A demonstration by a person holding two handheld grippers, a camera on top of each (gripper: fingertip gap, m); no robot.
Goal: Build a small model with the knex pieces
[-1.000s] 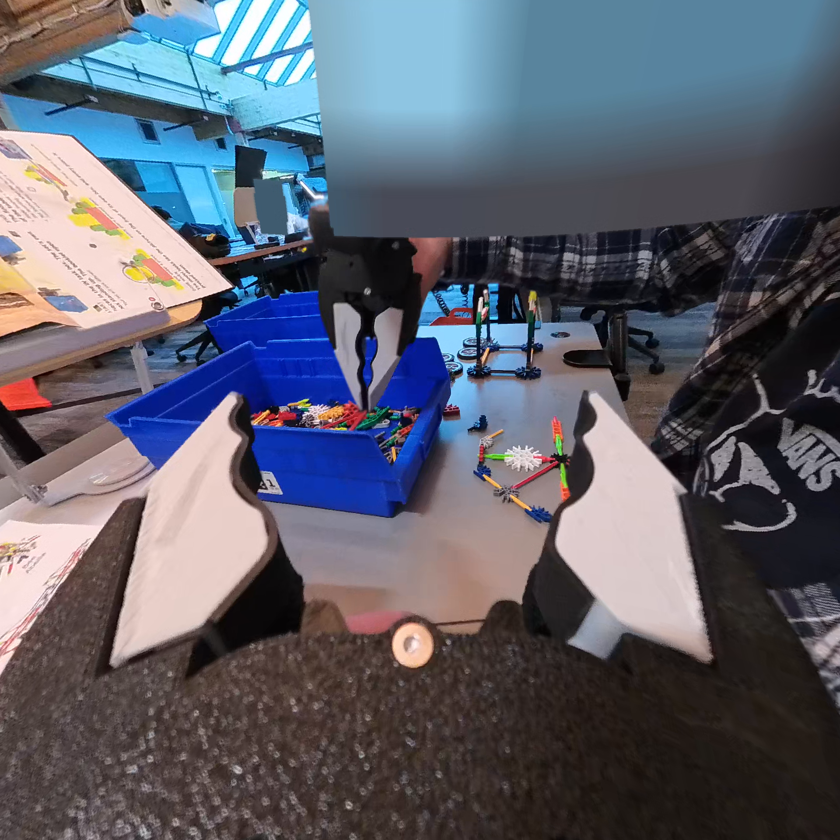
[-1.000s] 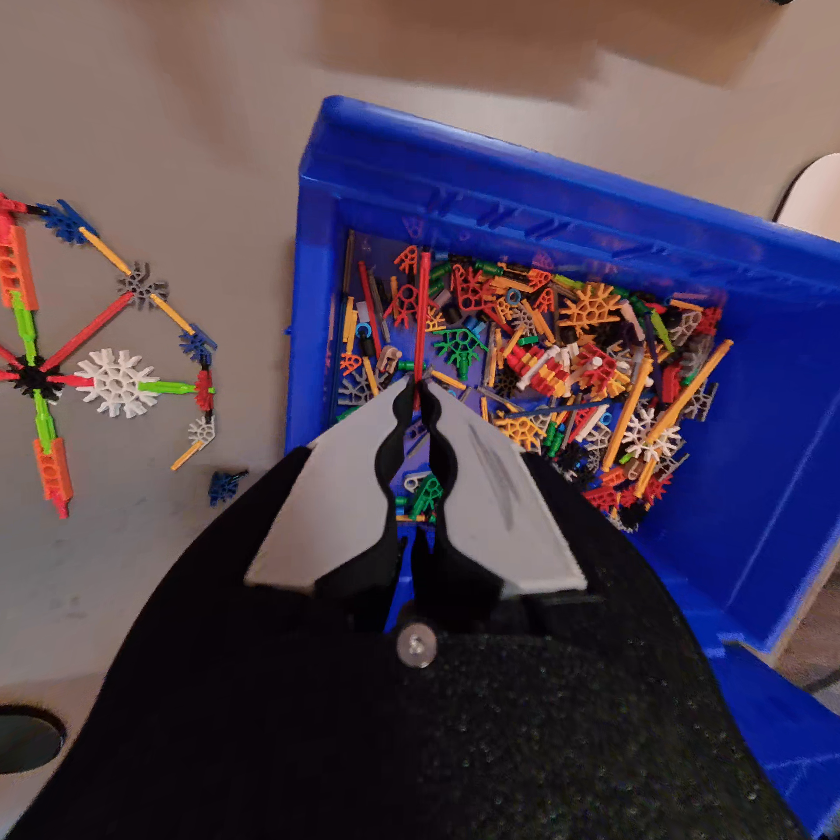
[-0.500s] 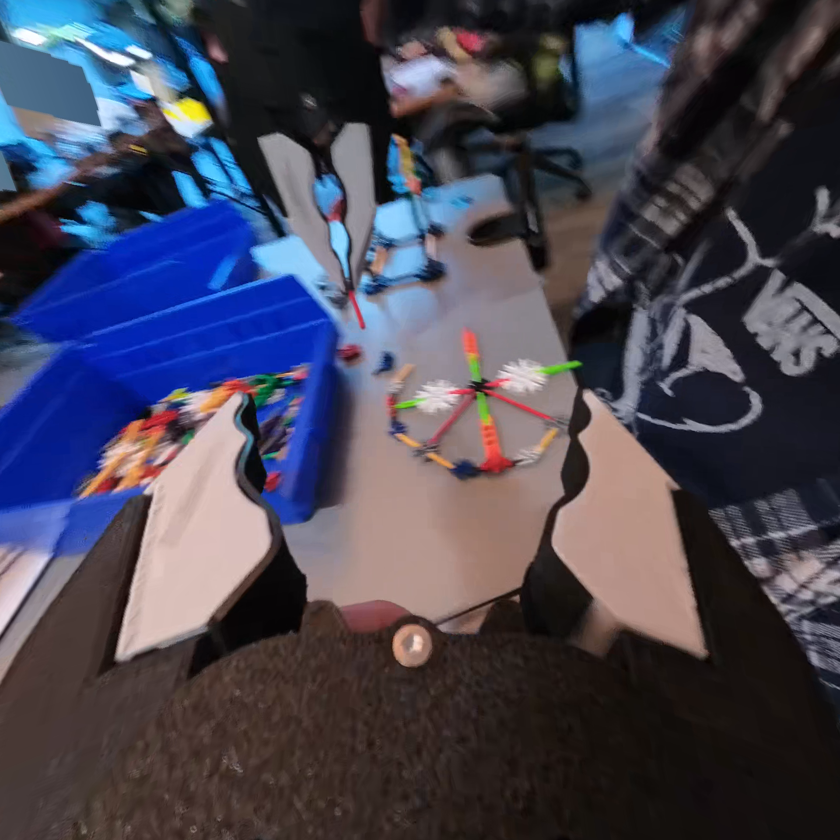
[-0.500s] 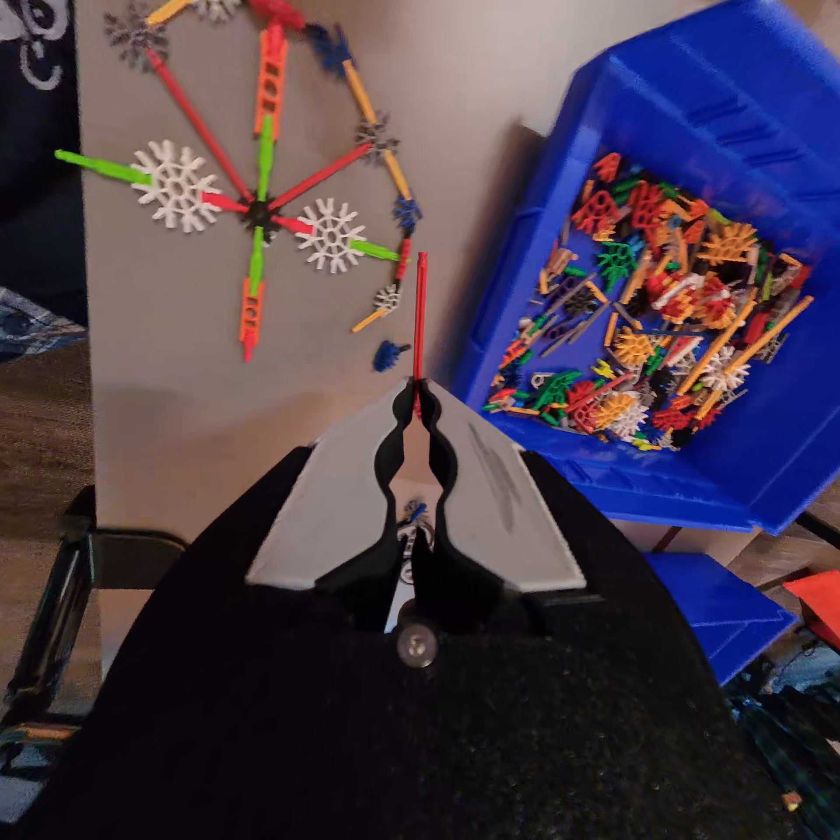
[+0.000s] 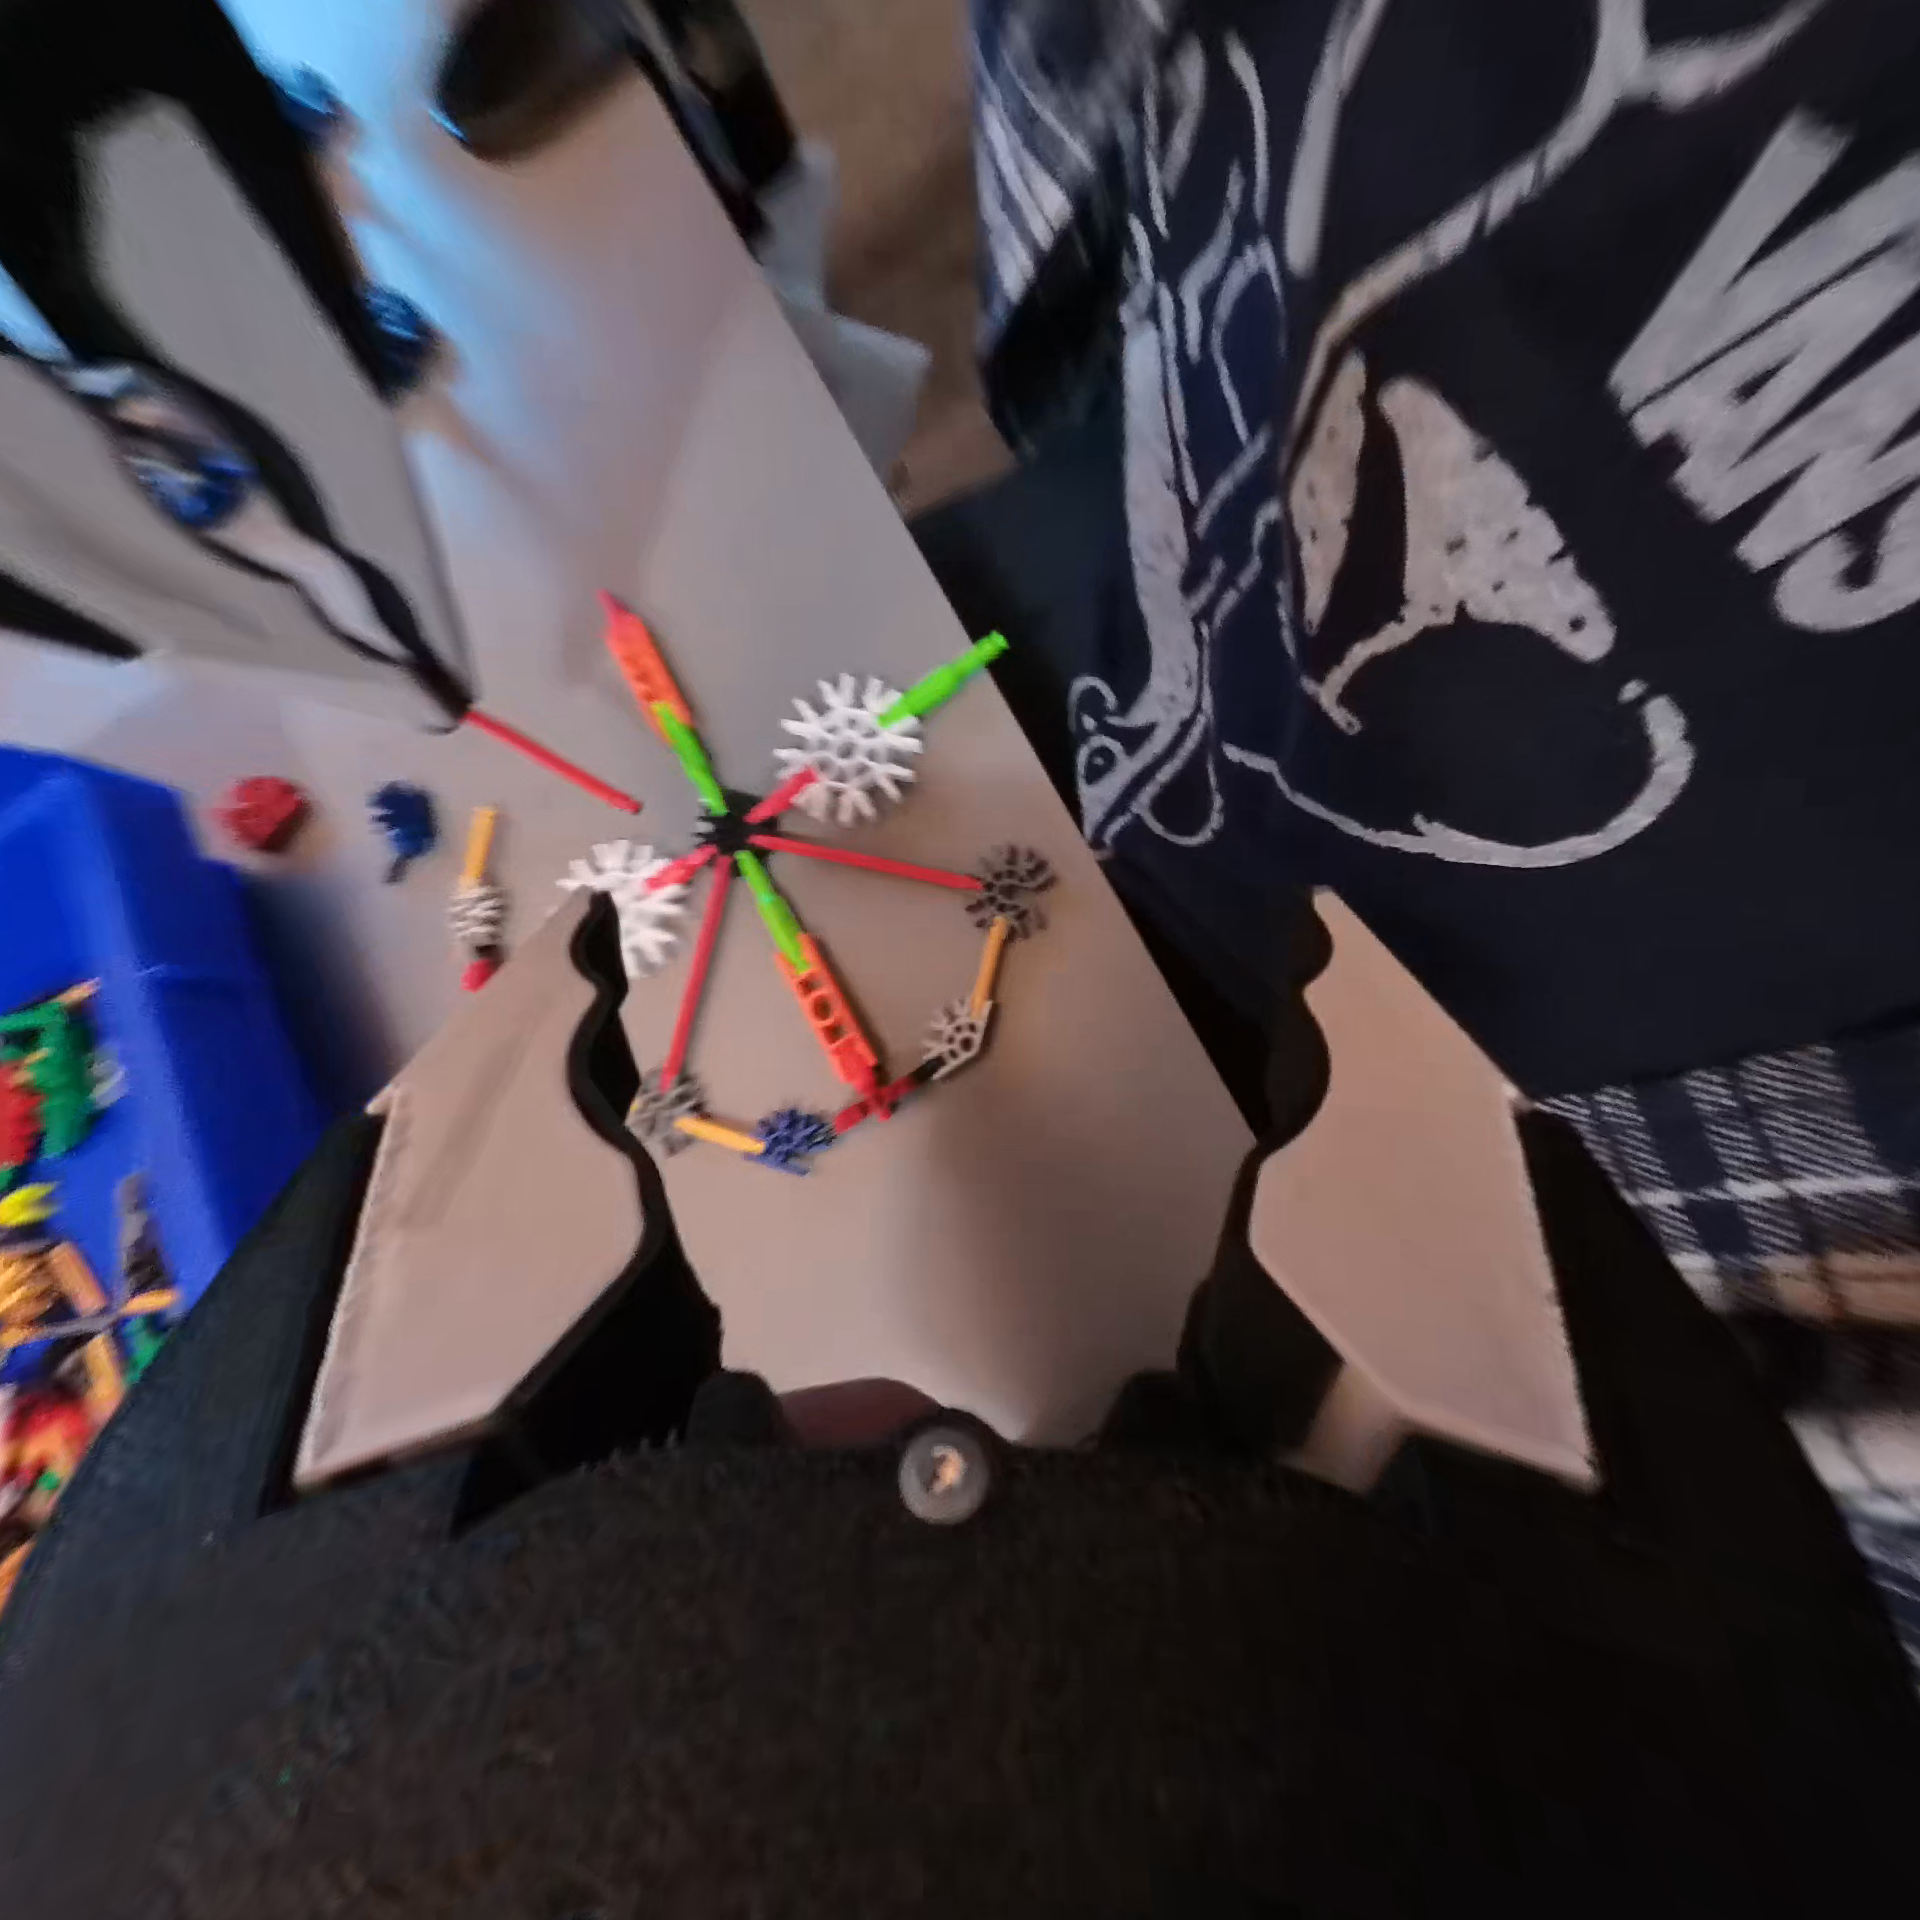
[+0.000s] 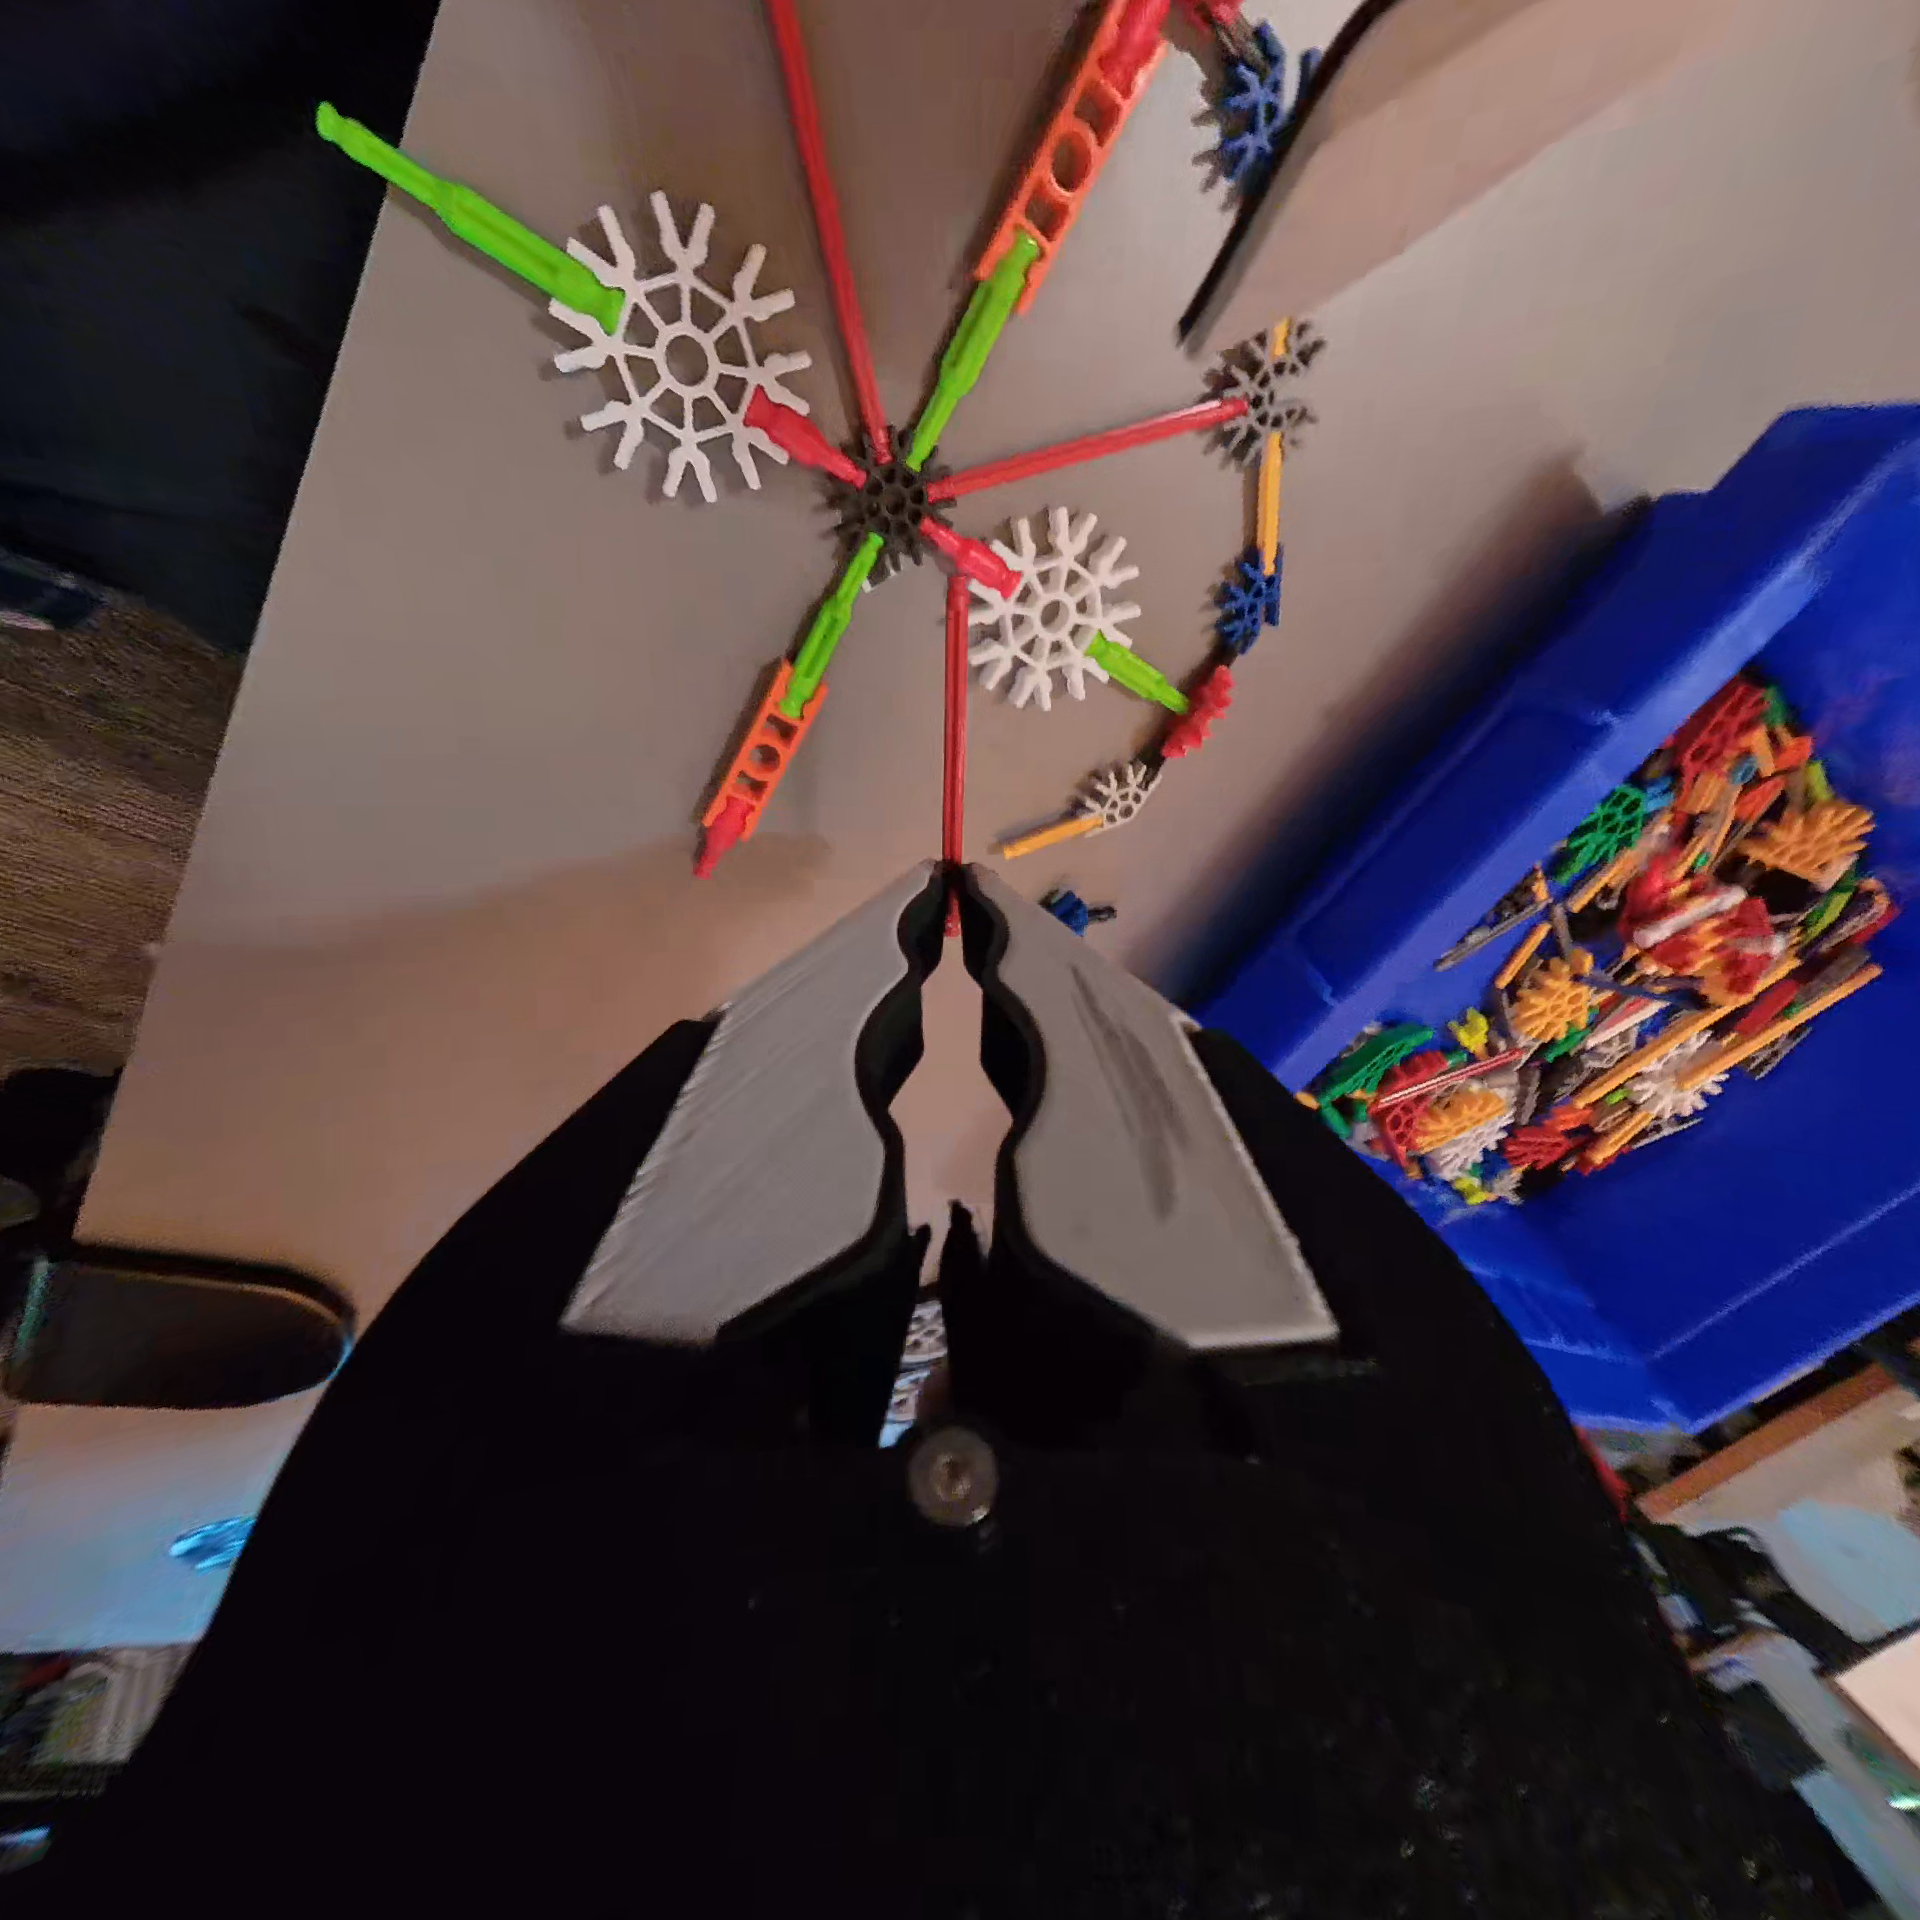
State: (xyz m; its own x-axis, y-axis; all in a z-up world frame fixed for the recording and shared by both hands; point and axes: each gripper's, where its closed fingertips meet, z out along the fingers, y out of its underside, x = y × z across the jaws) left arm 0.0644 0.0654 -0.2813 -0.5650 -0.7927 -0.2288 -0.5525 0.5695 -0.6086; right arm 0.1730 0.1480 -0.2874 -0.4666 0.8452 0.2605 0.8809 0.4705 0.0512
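A flat wheel of plastic rods and connectors lies on the grey table [image 6: 468, 727]. Its black hub [image 6: 894, 499] bears red, green and orange spokes and two white snowflake connectors [image 6: 681, 348]. My right gripper [image 6: 951, 878] is shut on a thin red rod [image 6: 954, 727]. The rod's far end lies just beside the hub, next to the nearer white connector [image 6: 1055, 608]. In the left wrist view my left gripper [image 5: 956, 914] is open and empty above the wheel's hub [image 5: 732, 831]. There the right gripper [image 5: 447, 712] comes in from the upper left with the red rod [image 5: 551, 758].
A blue bin [image 6: 1662, 935] full of mixed pieces stands beside the wheel. A loose red piece [image 5: 260, 816] and a blue one [image 5: 400, 821] lie near the bin [image 5: 104, 935]. The table edge runs close to the wheel, with a person's dark shirt [image 5: 1455, 520] beyond it.
My right gripper has carried the red rod out of the bin and over to the wheel's hub. My left gripper has swung down over the wheel and stayed open.
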